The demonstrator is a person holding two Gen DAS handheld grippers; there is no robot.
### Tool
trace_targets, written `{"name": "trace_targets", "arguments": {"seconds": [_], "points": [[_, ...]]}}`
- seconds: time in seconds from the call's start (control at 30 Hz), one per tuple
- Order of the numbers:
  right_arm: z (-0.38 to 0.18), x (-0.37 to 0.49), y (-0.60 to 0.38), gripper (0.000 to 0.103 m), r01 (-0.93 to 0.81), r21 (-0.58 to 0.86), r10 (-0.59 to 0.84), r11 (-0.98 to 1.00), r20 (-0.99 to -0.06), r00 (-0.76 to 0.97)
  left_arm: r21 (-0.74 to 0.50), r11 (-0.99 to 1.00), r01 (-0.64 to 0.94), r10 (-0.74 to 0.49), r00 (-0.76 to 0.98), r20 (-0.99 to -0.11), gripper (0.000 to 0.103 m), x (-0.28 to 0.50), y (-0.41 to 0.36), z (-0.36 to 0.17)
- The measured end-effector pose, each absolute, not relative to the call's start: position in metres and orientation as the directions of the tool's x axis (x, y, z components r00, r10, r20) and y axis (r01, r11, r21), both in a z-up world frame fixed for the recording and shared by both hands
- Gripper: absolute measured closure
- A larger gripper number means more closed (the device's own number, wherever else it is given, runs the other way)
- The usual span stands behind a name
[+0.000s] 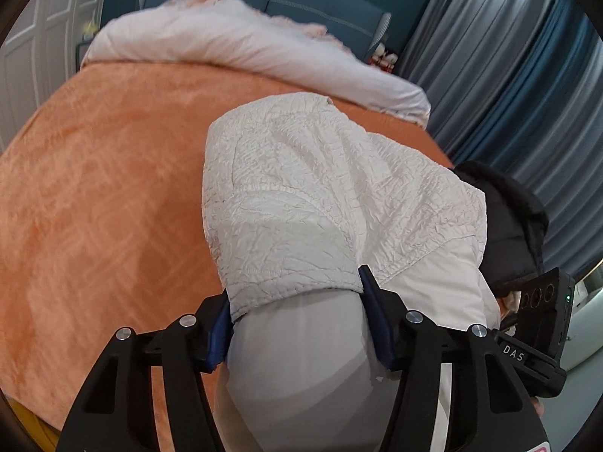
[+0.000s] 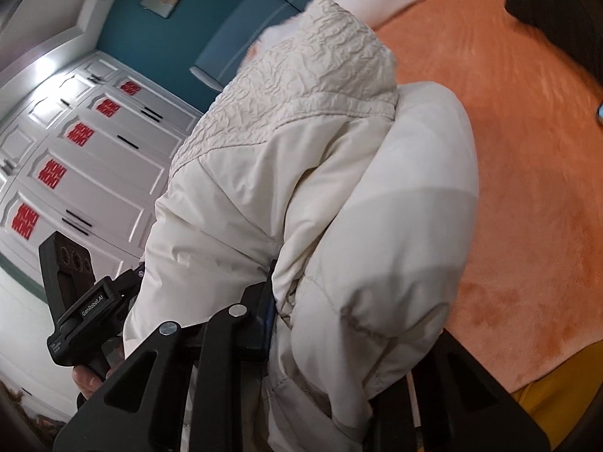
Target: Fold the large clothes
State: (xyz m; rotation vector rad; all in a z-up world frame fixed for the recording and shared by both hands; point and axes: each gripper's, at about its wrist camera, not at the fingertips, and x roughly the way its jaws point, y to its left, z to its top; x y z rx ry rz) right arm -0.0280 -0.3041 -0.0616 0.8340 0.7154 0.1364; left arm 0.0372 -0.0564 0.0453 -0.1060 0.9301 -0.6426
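Gripping white jacket point(image 1: 301, 196), both hand-held grippers

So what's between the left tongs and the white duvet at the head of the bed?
In the left wrist view, the cream jacket held in the left tongs, then bare orange bedspread up to the white duvet.

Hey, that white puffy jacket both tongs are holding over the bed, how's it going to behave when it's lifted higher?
The white puffy jacket likely stays floppy: it bulges and drapes around the left tongs rather than holding shape. It's probably light for its bulk, judging by the padded look. Its smooth shell at the right tongs may be slippery, so a thin pinch could creep.
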Motion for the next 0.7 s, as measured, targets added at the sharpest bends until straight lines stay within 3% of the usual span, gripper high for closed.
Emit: {"name": "trace_targets", "arguments": {"seconds": [0.23,0.57,0.63,0.7], "points": [[-0.011,-0.043,-0.291,0.084,0.045,0.646,0.351,0.762,-0.470,0.809,-0.368,0.791,0.489,-0.602,0.511,-0.614,0.051,0.034,-0.032,0.090],[0.031,0.040,-0.242,0.084,-0.099,0.584,0.398,0.806,-0.410,0.820,-0.319,0.819,0.476,-0.572,0.645,-0.507,0.053,0.084,0.027,0.126],[0.016,0.073,-0.233,0.081,-0.102,0.608,0.426,0.787,-0.417,0.803,-0.316,0.829,0.460,-0.558,0.659,-0.504,0.052,0.113,0.045,0.112],[-0.017,0.104,-0.228,0.065,-0.035,0.609,0.412,0.793,-0.492,0.767,-0.309,0.856,0.414,-0.516,0.653,-0.554,0.041,0.146,0.060,0.081]]}}
